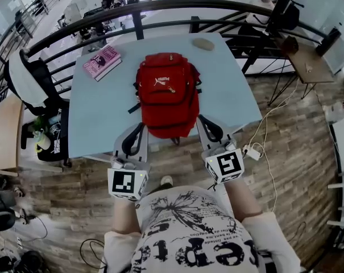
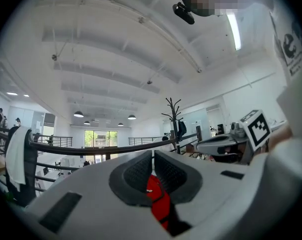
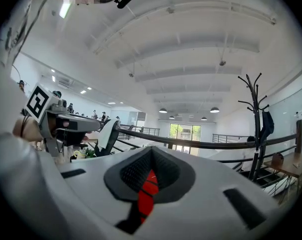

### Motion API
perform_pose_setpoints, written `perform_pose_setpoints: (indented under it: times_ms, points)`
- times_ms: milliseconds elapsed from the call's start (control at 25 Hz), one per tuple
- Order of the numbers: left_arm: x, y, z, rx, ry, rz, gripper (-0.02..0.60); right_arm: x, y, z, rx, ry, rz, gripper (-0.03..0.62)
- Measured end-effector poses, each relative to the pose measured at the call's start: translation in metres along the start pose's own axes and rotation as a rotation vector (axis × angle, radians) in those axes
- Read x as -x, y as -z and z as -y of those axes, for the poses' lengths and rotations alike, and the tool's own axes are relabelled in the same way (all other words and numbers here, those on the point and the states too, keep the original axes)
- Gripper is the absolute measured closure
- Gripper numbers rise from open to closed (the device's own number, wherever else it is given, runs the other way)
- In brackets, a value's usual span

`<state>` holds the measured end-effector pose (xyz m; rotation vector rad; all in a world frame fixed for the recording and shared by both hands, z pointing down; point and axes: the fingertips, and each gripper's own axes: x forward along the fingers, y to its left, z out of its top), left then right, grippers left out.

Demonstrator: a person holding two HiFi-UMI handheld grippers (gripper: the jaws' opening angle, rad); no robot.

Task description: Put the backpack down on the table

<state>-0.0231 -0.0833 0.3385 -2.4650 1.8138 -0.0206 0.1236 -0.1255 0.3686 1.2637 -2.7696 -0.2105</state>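
- Lying near the table's point(image 1: 98, 124) far left corner: a pink book point(image 1: 102, 62)
- The left gripper point(image 1: 141, 128) has its jaws clamped on red fabric at the near left corner of the backpack point(image 1: 167, 92)
- The backpack is red, front up, over the middle of the pale blue table, lower end at the near edge
- The right gripper point(image 1: 200, 121) has its jaws pinched on a red strap point(image 3: 147, 194) at the near right corner
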Motion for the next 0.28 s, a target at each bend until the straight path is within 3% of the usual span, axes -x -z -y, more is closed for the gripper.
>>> perform_pose_setpoints:
  times_ms: [280]
  points:
    - [-0.0072,0.0056,-0.0009,-0.007,0.009,0.016,0.563,-0.0039,0.0021,0.0033,0.014,-0.008,-0.007,0.603]
